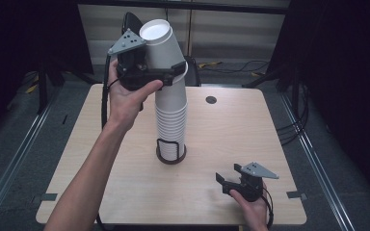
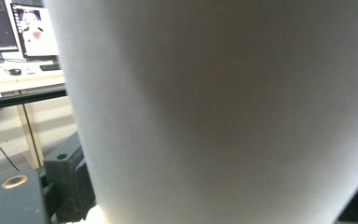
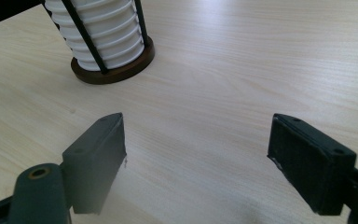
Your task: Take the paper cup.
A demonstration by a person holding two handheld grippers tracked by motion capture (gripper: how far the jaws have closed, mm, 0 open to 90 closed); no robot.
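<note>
A tall stack of white paper cups (image 1: pixel 171 120) stands in a dark wire holder (image 1: pixel 171 156) at the middle of the wooden table (image 1: pixel 231 130). My left gripper (image 1: pixel 171 68) is raised over the stack and shut on the top white cup (image 1: pixel 162 44), which tilts to the left with its bottom end up. That cup's wall (image 2: pixel 223 112) is right against the left gripper's camera. My right gripper (image 1: pixel 227 183) rests low near the table's front right, open with nothing between its jaws. The right gripper view has the open gripper (image 3: pixel 198 154) over bare wood, with the stack (image 3: pixel 100 32) and holder base (image 3: pixel 121 70) ahead.
A small black round plug (image 1: pixel 211 99) sits in the tabletop behind the stack. Tape marks (image 1: pixel 296 195) lie at the table's front corners. Cables (image 1: pixel 289 130) run on the floor to the right. A desk with monitors (image 2: pixel 28 28) stands beyond the left gripper.
</note>
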